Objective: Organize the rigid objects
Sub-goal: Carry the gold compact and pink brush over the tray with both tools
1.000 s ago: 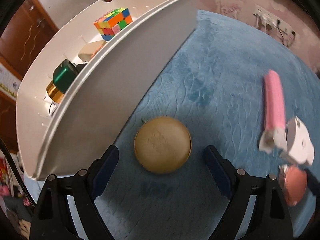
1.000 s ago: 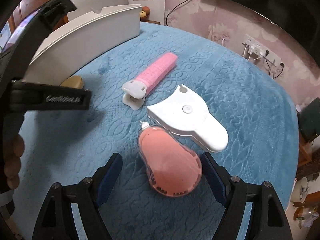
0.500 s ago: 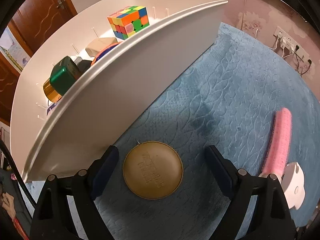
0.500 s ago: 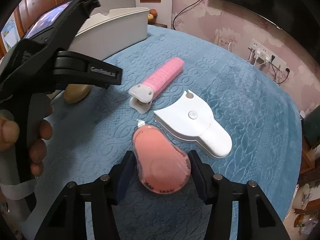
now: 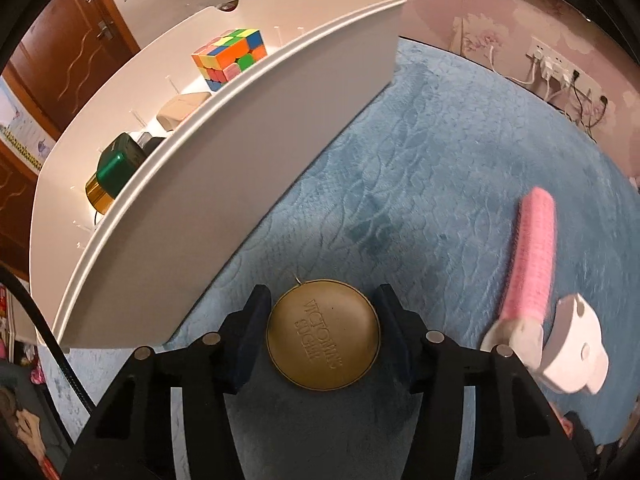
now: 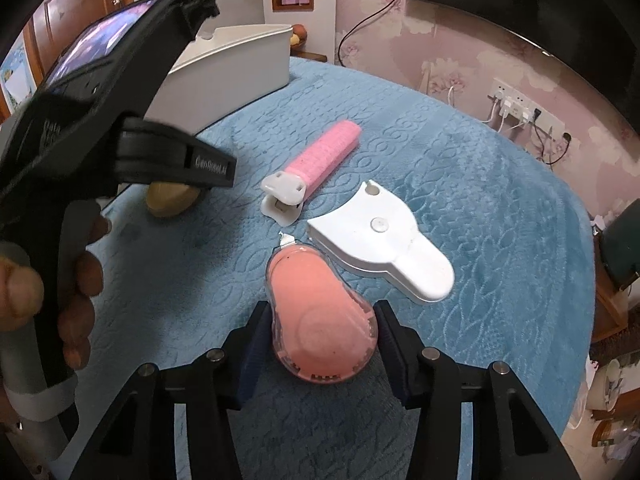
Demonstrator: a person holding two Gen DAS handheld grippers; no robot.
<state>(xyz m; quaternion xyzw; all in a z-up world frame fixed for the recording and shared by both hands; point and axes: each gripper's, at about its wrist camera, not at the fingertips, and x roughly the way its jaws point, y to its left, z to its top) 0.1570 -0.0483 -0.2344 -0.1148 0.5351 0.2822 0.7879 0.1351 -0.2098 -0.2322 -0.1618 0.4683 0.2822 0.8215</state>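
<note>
My left gripper (image 5: 323, 330) is shut on a round tan tape measure (image 5: 323, 334) that lies on the blue cloth beside the white bin (image 5: 256, 152). My right gripper (image 6: 322, 338) is shut on a pink pear-shaped correction-tape dispenser (image 6: 320, 320) on the cloth. A pink ribbed roller with a white clip (image 6: 316, 164) and a flat white device (image 6: 380, 240) lie just beyond it. The left gripper body fills the left of the right wrist view, with the tan tape measure (image 6: 170, 200) under it.
The white bin holds a colourful puzzle cube (image 5: 230, 58), a beige piece (image 5: 182, 108) and a green and gold cylinder (image 5: 114, 174). The pink roller (image 5: 534, 256) and white device (image 5: 572, 354) lie right of the left gripper. Wall sockets with cables (image 6: 516, 108) are behind the table.
Both grippers have moved forward and closed: the left onto the tan tape measure, the right onto the pink dispenser. The objects stay on the cloth.
</note>
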